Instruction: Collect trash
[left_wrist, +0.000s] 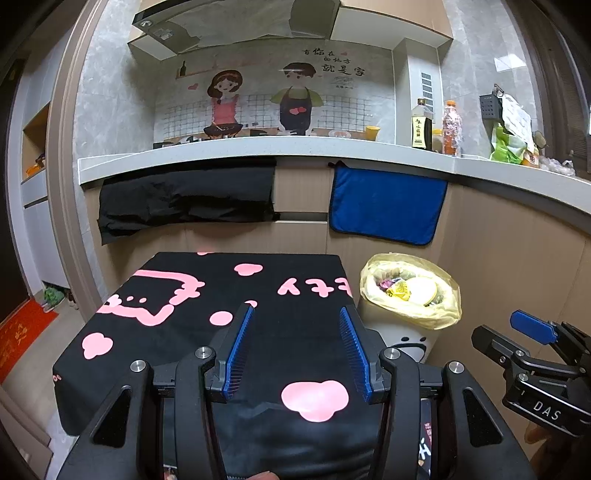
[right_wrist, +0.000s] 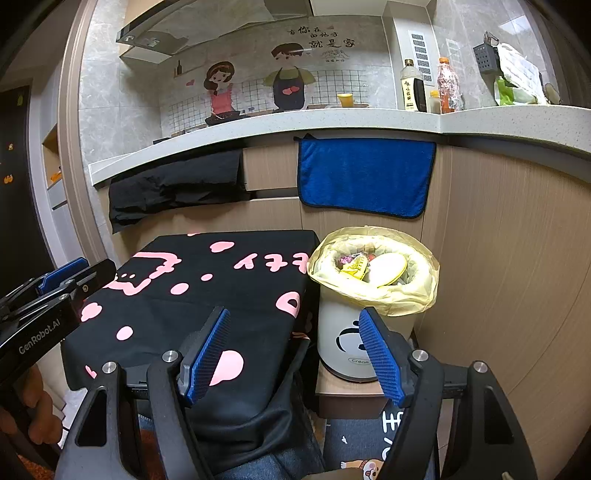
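Seen at the left: a small surface (left_wrist: 207, 295) draped in a black cloth with pink shapes, bare of any loose scrap across its top as far as either view showed, the cloth hanging over the near edge. Held above that near edge: the left gripper (left_wrist: 297, 325), spread wide, nothing between the blue pads, nothing touched. Parked just off the surface's right edge, near its far right corner: a pale trash bin (right_wrist: 347, 343) with a yellow liner (right_wrist: 413, 295) folded out over the rim, probably so that scraps could be dropped straight in from the surface beside it. Already inside the bin: trash (right_wrist: 369, 267), among it crumpled yellow wrappers and a pale round lid or disc, heaped close under the rim. Hovering before the bin and lower than its rim: the right gripper (right_wrist: 299, 325), likewise spread wide, empty, clear of bin and liner. Fitting two stages alike: scraps all gathered and dropped with both grippers drawn back, or a full bag awaiting lifting out. Beyond, on the cabinet front: a blue towel (right_wrist: 365, 177) hung under the counter edge.
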